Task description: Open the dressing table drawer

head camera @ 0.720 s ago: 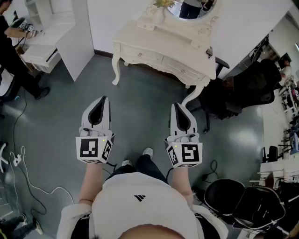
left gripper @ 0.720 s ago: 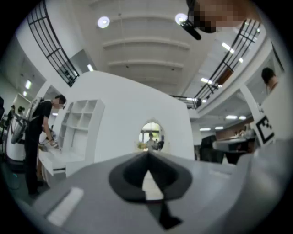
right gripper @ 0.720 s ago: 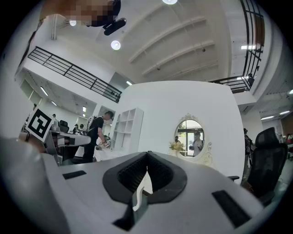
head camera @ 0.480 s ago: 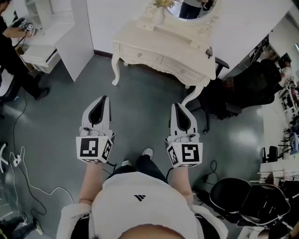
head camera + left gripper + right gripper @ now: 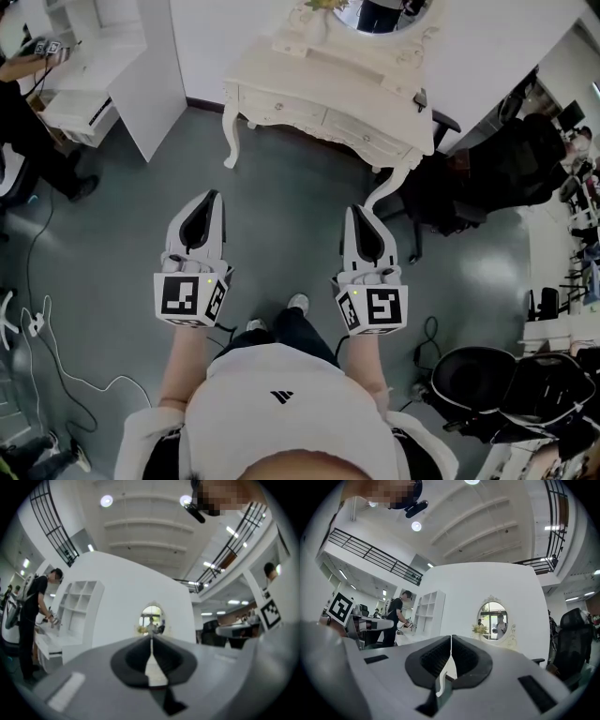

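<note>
The cream dressing table (image 5: 375,80) stands across the grey floor ahead of me, with two closed drawers (image 5: 281,106) along its front and an oval mirror (image 5: 493,620) on top. Both grippers hover level over the floor, well short of the table. The left gripper (image 5: 210,195) is shut with nothing in it, and its jaws meet in a thin line in the left gripper view (image 5: 151,639). The right gripper (image 5: 360,210) is shut and empty too, its pads closed together in the right gripper view (image 5: 451,638).
A black office chair (image 5: 487,173) stands right of the table, close to its curved right leg (image 5: 386,187). More black chairs (image 5: 487,389) are at the lower right. A white shelf unit (image 5: 150,75) and a person (image 5: 28,122) are at the left. Cables (image 5: 56,366) lie on the floor.
Both grippers stay where they were, still shut. The head view has shifted slightly, so the table sits a little higher, and the black chairs at the lower right have shifted rightward.
</note>
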`<state>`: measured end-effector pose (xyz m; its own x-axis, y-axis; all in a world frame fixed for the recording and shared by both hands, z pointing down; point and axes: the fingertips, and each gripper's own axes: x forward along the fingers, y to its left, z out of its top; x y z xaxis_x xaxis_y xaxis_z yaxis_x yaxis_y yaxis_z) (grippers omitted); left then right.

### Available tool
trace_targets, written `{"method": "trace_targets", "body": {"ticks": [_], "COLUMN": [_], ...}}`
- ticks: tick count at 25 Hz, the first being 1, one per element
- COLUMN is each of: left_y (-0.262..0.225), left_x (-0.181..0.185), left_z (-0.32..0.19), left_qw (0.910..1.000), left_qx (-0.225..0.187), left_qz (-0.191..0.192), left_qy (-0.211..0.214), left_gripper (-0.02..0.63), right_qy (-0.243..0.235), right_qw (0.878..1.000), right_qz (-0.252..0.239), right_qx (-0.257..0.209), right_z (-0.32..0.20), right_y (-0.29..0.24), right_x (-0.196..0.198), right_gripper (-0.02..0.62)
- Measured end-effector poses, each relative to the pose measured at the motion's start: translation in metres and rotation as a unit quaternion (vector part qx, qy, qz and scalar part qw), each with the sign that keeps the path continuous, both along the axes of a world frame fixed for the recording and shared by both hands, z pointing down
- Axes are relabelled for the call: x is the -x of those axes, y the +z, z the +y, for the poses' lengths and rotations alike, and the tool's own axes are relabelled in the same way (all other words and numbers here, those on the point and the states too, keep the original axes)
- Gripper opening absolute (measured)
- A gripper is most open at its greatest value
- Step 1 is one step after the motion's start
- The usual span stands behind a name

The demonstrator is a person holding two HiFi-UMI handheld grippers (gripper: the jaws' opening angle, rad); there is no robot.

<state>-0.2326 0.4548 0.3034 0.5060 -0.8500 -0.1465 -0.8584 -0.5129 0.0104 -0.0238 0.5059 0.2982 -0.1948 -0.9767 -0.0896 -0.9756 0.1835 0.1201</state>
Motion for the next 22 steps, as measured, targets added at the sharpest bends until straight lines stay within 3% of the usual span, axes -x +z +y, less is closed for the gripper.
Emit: {"method": "trace_targets", "body": {"ticks": [4,11,22], "left_y": [0.001,0.007,0.015], "left_x": [-0.002,-0.009,-0.031], "left_z": [0.001,-0.011,-0.092], "left_qw": [0.9998,0.9995,0.9998], "left_qx": [-0.003,0.002,0.008], "left_qz": [-0.002,0.005,-0.002], "left_qy": [0.021,0.030,0.017], "left_gripper": [0.082,0.150,0.199], "right_qy": [-0.005,-0.008,-0.042], "right_qw": [1.000,1.000,0.999], "right_qz": [-0.001,-0.006,-0.007], "right_qx": [-0.005,-0.001,-0.004], "right_z": [0.001,-0.012,-0.105], "right_y": [0.000,0.005,0.008], "right_x": [0.006,0.003,-0.010], "right_gripper": [-0.006,-0.008,-0.008]}}
